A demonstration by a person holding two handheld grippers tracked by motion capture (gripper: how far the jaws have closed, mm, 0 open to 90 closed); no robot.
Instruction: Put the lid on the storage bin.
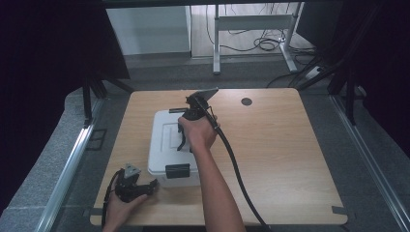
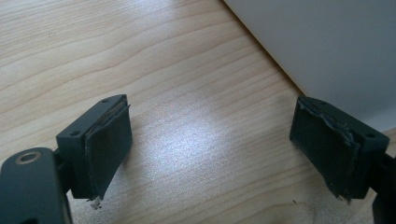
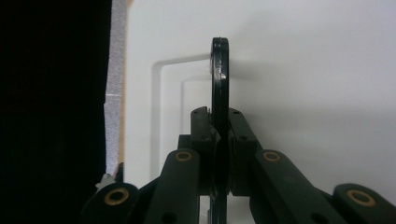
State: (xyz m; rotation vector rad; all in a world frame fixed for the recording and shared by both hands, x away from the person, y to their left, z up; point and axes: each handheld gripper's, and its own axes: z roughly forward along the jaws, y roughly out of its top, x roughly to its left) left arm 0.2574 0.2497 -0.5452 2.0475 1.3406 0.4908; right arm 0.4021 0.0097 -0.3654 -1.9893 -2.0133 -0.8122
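Light wooden table on grey carpet, dark curtains beside.

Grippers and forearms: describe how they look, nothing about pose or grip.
Both grippers are black, the left gripper and right gripper alike. Each carries a grey three-cornered plate and brass-coloured pivot rings. A thick black cable trails from the right one. The forearms are bare, without sleeves.

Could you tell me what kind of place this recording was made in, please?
Probably a lab or workshop bench: a wooden table with a white box, ringed by black curtains, with loose cables on the floor behind.
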